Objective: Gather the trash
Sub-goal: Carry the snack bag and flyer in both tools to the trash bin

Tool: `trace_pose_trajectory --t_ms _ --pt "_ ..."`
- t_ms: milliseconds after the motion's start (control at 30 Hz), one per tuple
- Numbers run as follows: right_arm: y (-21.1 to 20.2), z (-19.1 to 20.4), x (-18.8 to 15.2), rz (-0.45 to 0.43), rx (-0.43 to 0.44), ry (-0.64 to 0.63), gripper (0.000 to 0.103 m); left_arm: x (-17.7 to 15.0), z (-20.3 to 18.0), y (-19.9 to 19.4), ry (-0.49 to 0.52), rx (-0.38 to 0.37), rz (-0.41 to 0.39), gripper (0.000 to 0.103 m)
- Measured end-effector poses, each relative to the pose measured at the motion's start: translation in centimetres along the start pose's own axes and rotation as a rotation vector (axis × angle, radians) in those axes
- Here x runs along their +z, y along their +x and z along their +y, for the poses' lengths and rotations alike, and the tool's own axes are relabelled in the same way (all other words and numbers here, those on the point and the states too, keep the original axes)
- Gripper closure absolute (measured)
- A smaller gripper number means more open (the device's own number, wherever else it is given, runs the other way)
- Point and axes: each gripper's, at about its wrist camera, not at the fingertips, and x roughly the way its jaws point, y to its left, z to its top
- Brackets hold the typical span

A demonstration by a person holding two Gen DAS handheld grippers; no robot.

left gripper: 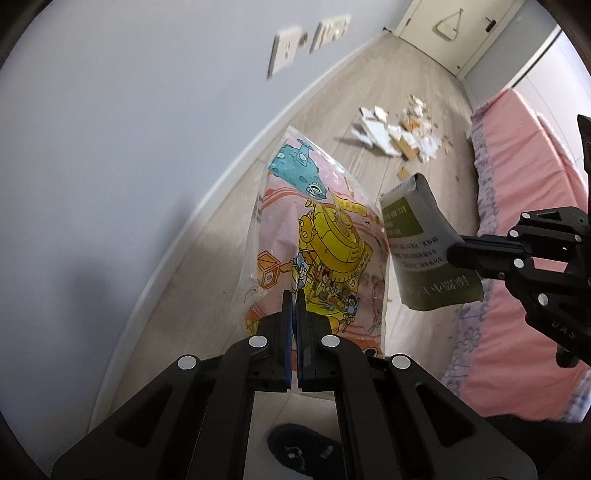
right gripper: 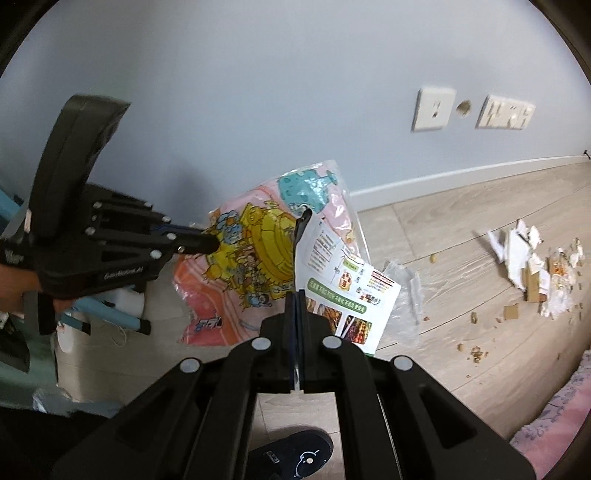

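My left gripper [left gripper: 293, 295] is shut on the edge of a clear plastic bag [left gripper: 317, 236] printed with pink, yellow and blue cartoons, and holds it up above the floor. The bag also shows in the right wrist view [right gripper: 258, 240], with the left gripper [right gripper: 212, 243] pinching its left side. My right gripper [right gripper: 297, 295] is shut on a snack packet [right gripper: 343, 291], white and green on this side. In the left wrist view the packet [left gripper: 424, 243] looks grey and green, held by the right gripper [left gripper: 452, 254] just right of the bag.
A pile of torn paper, cardboard bits and crumbs [left gripper: 399, 136] lies on the wood floor [right gripper: 480, 206] further along. A pink bed [left gripper: 524, 236] borders the right. A blue-grey wall with sockets [right gripper: 432, 109] is on the left. A dark slipper [right gripper: 295, 458] is below. A door [left gripper: 458, 29] stands at the far end.
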Motion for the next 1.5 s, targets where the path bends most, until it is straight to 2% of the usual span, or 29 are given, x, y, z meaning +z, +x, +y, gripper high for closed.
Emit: trace_pose_trajectory --t_ms 267,500,933,1500 --pt "-6.0 0.9 1.7 -0.021 -0.045 -0.005 0.1 0.9 -2.4 -6.6 -0.026 -0.023 -0.063 0.103" --pt "-9.6 2.4 2.3 -0.031 -0.057 -0.022 0.1 0.8 -3.4 -10.9 -0.022 -0.026 -0.089 0.103" --pt "-14.7 6.4 5.3 -0.027 -0.068 0.016 0.1 -0.2 -2.7 -18.7 -0.057 0.006 -0.098 0.103" --pt "-22.6 11.9 11.5 -0.069 -0.061 -0.078 0.1 0.2 -0.7 -31.0 -0.11 0.022 -0.193 0.103"
